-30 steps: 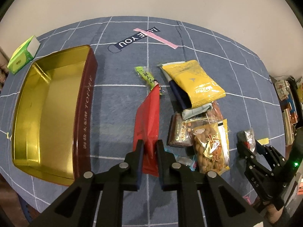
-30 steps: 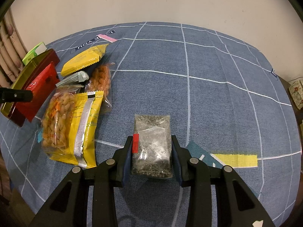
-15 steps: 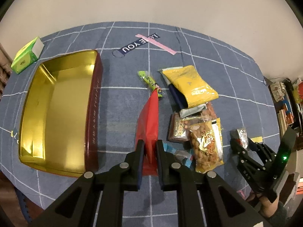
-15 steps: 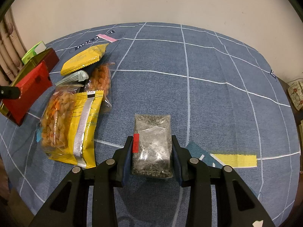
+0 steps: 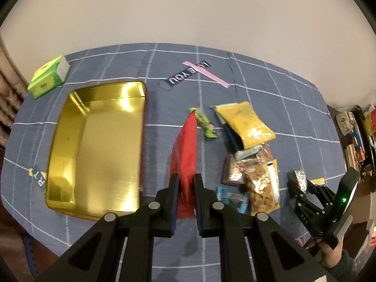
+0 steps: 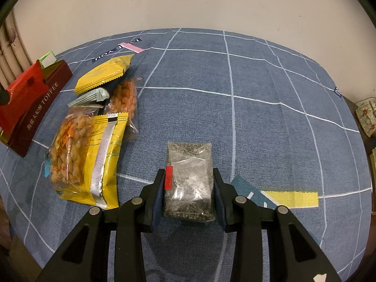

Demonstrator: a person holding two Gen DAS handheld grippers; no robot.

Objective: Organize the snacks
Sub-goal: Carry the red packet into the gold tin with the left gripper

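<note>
My left gripper (image 5: 185, 183) is shut on a red snack packet (image 5: 184, 155) and holds it in the air, just right of the open gold tin (image 5: 94, 145). The red packet (image 6: 22, 91) also shows at the far left of the right wrist view, in front of the tin's dark red TOFFEE wall (image 6: 40, 115). My right gripper (image 6: 189, 183) is shut on a clear bag of dark seeds (image 6: 189, 181) low over the blue cloth. The right gripper (image 5: 303, 188) also shows at the right of the left wrist view.
A pile of snacks lies between the grippers: a yellow packet (image 5: 245, 122), a bag of twisted crackers (image 6: 87, 152), an orange snack bag (image 6: 124, 98), a small green wrapper (image 5: 204, 123). A green box (image 5: 48, 80) stands beyond the tin. Yellow tape (image 6: 291, 196) marks the cloth.
My left gripper has risen and moved left toward the tin with the red packet. My right gripper and the seed bag have stayed still.
</note>
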